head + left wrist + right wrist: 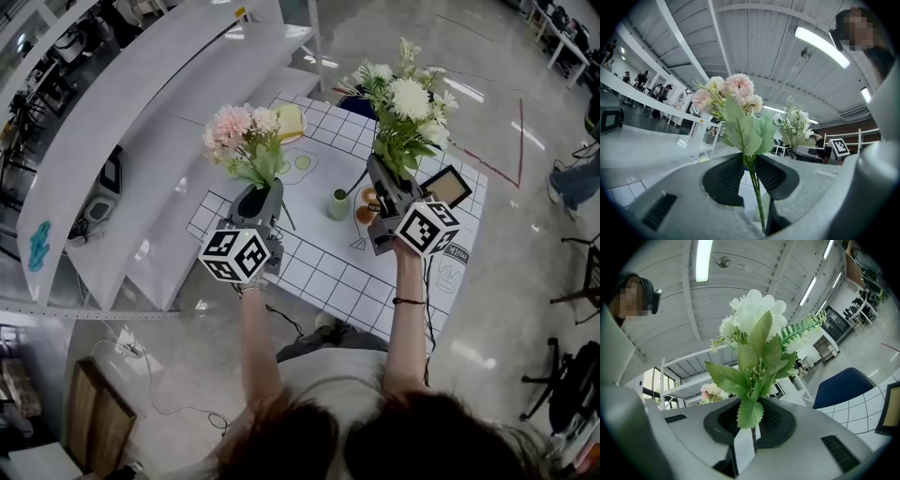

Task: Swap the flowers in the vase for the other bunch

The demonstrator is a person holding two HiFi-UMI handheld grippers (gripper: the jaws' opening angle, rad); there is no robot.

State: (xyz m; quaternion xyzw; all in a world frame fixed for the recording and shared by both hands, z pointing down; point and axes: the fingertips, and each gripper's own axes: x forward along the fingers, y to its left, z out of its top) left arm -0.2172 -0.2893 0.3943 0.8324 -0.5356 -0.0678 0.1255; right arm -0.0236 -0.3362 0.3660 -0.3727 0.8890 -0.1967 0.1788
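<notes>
Grey hall flooring surrounded a white gridded table mat, with a long white bench along its left side.

Left gripper: held roughly level above the mat's left portion. Its jaws stood narrow, with the dark pads pinched on the thin green stems of the pink bunch. The blooms stood upright, clear of the mat.

Centre: the small green vase stood upright on the mat between the two grippers, nearer the right one. No flowers were seen in it; it appeared empty.

Right gripper: tilted slightly upward, with its jaws drawn close and clamped on the stem of the white bunch. This bunch was also upright in the air, just right of the vase.

Assessment: the swap appeared to be at its midpoint, with the vase cleared and neither bunch seated. Which bunch was the replacement could not be established from position alone.

Next move, as judged: the incoming bunch's stems would need aligning over the narrow vase mouth and lowering straight in before release. The other bunch would need setting down on the mat.
</notes>
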